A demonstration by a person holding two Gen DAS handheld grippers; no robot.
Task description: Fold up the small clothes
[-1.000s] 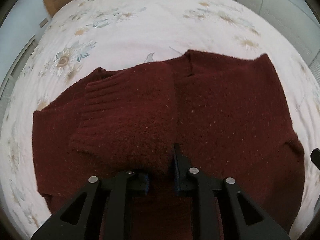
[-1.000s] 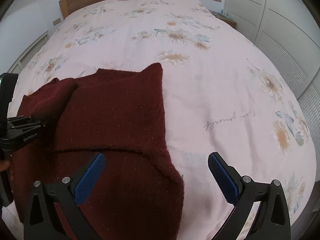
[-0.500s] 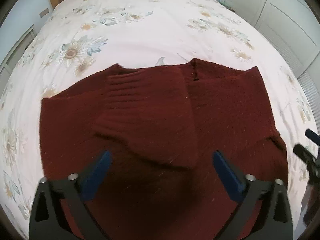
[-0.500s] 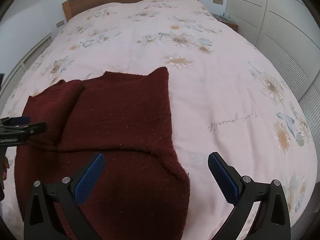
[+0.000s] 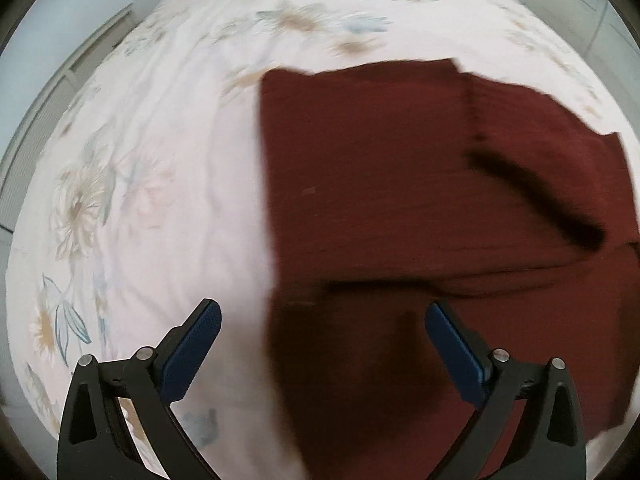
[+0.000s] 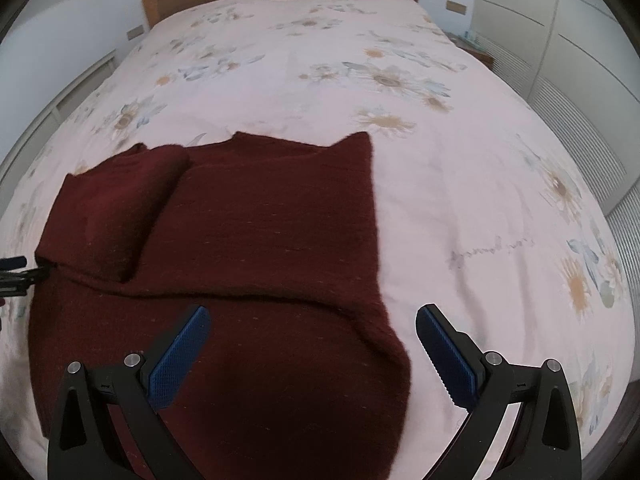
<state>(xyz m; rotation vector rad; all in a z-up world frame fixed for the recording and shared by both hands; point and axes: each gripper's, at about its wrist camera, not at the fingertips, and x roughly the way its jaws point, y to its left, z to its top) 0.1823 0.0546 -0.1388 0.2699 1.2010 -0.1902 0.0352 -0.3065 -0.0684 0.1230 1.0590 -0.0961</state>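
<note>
Sweater (image 5: 400, 208) blurred (left view); near hem cut off behind right gripper (image 6: 312, 344).

The left wrist view is smeared by motion blur: the flowers printed on the bedspread (image 5: 132, 184) are reduced to soft streaks, and the knit of the dark red sweater (image 5: 400, 184) cannot be made out. The sweater's right side is cut off by the dark rim of the lens. In the right wrist view, the sweater's (image 6: 248, 240) near hem is hidden behind the right gripper (image 6: 312, 354). The script printed on the bedspread (image 6: 492, 248) is too faint to be read.
</note>
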